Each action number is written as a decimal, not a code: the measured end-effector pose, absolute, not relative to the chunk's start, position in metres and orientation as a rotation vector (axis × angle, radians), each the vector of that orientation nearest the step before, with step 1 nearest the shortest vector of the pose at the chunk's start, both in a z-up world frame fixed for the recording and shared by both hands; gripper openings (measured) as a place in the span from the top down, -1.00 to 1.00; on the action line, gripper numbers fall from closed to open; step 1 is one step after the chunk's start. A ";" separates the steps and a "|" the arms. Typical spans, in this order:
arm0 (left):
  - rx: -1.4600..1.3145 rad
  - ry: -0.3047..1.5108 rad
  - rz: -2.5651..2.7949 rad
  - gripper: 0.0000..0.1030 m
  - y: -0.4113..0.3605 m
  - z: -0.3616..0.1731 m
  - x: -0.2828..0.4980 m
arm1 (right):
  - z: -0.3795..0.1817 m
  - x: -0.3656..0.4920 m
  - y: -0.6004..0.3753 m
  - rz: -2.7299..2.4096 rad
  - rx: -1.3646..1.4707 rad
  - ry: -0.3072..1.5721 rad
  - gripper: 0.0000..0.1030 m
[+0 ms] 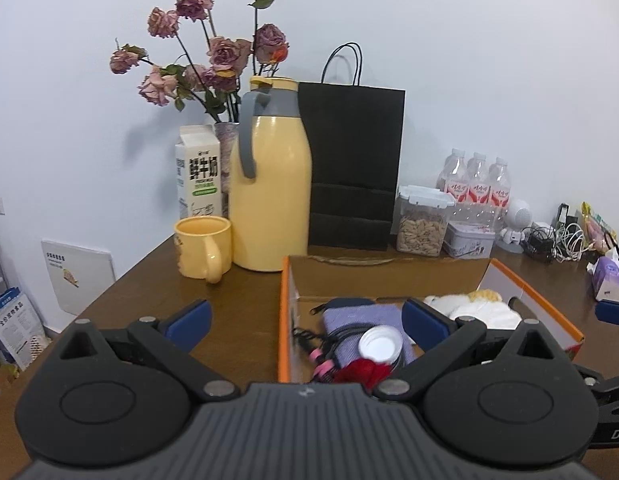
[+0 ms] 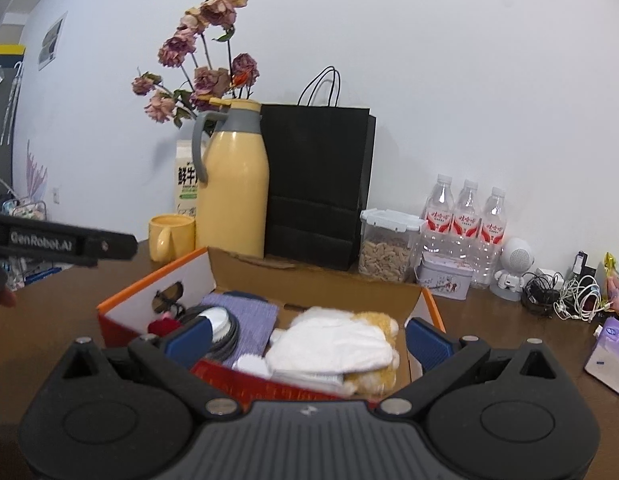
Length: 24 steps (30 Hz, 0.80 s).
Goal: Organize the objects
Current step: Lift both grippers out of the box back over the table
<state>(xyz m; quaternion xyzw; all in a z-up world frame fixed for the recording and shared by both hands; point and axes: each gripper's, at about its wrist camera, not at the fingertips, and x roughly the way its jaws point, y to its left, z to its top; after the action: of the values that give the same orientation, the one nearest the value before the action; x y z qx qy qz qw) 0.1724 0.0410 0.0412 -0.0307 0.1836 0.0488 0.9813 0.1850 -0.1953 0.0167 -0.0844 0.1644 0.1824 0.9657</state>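
An open cardboard box with orange edges point(image 1: 284, 304) point(image 2: 427, 300) sits on the brown table. Inside lie a purple cloth point(image 1: 361, 314) point(image 2: 253, 316), a white-capped jar point(image 1: 379, 345), black cables point(image 1: 309, 338), a red item point(image 1: 361, 372) and a white and yellow plush toy point(image 2: 337, 344) point(image 1: 475, 306). My left gripper point(image 1: 307, 320) hovers open over the box's left wall, holding nothing. My right gripper point(image 2: 307, 338) is open above the plush toy, also empty. The left gripper's body point(image 2: 69, 242) shows at the left edge of the right wrist view.
Behind the box stand a yellow mug point(image 1: 203, 250), yellow thermos jug point(image 1: 269, 192), milk carton point(image 1: 197, 172), dried roses point(image 1: 213, 48), black paper bag point(image 1: 351, 168), nut container point(image 1: 421, 220), tin point(image 1: 469, 240), three water bottles point(image 1: 475, 188), tangled cables point(image 2: 565, 292) and tissue pack point(image 2: 609, 344).
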 end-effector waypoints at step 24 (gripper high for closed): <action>-0.054 0.517 0.155 -1.00 0.089 0.000 0.108 | -0.037 0.148 -0.169 0.504 -0.182 0.528 -1.00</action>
<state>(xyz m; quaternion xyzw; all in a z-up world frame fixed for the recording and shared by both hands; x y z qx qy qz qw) 0.1081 0.0886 0.0005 -0.0267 0.2555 0.0764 0.9634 0.1477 -0.1689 -0.0372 -0.0888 0.2578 0.2463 0.9301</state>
